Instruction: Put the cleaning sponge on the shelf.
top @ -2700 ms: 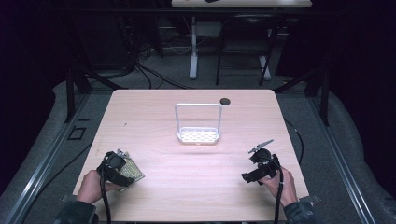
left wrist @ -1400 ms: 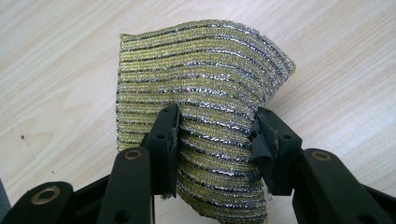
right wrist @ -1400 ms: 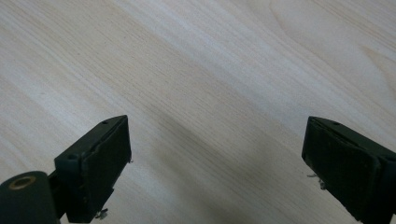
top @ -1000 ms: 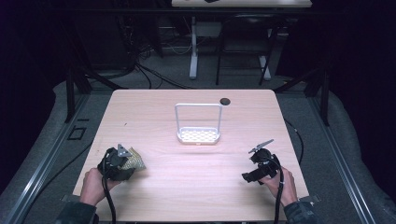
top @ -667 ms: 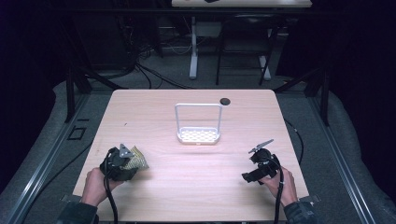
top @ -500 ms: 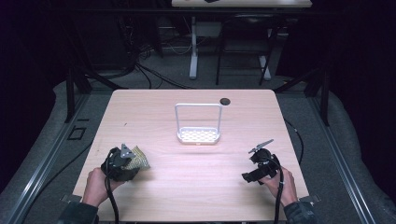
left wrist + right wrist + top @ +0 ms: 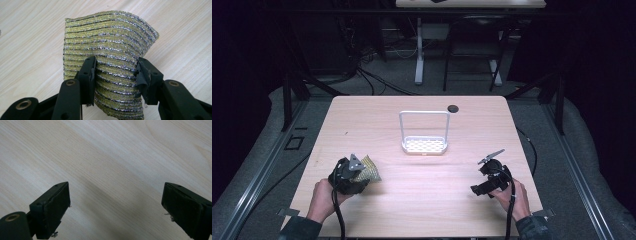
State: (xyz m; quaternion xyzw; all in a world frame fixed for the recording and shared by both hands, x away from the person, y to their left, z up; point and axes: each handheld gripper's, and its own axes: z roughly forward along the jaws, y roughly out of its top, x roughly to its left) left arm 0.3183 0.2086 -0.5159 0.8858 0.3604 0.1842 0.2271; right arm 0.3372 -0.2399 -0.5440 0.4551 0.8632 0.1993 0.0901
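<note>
— Dark all round the room: black floor, cables and the legs of another desk beyond a pale wooden table (image 7: 377, 120). What stands on it?

— At the middle, toward the far side, a white rack (image 7: 424, 133) with a perforated base and a tall hoop handle standing upright. Near the far edge, just right of it, a small black disc (image 7: 453, 108) lies flat.

— And the hands?

— Both come in at the near edge. The left hand (image 7: 323, 196) holds the left gripper (image 7: 353, 173) at the near left of the table. The right hand (image 7: 511, 195) holds the right gripper (image 7: 486, 180) at the near right, well apart from the other.

— What is the left one doing?

— Its jaws are closed in on a scouring cloth (image 7: 107, 50), yellow-green with silvery stripes. In the left gripper view the cloth is pinched between the two black pads (image 7: 89, 75), bowed outward between them, and its free part fans up beyond the jaws over the wood. From the high view the cloth (image 7: 367, 169) pokes out to the right of the gripper, low over the table; whether its edge touches the wood I cannot tell.

— And the right one?

— Its jaws stand wide apart with nothing between them. The right gripper view looks down on bare wood grain, one black pad (image 7: 55, 207) at each lower corner.
</note>
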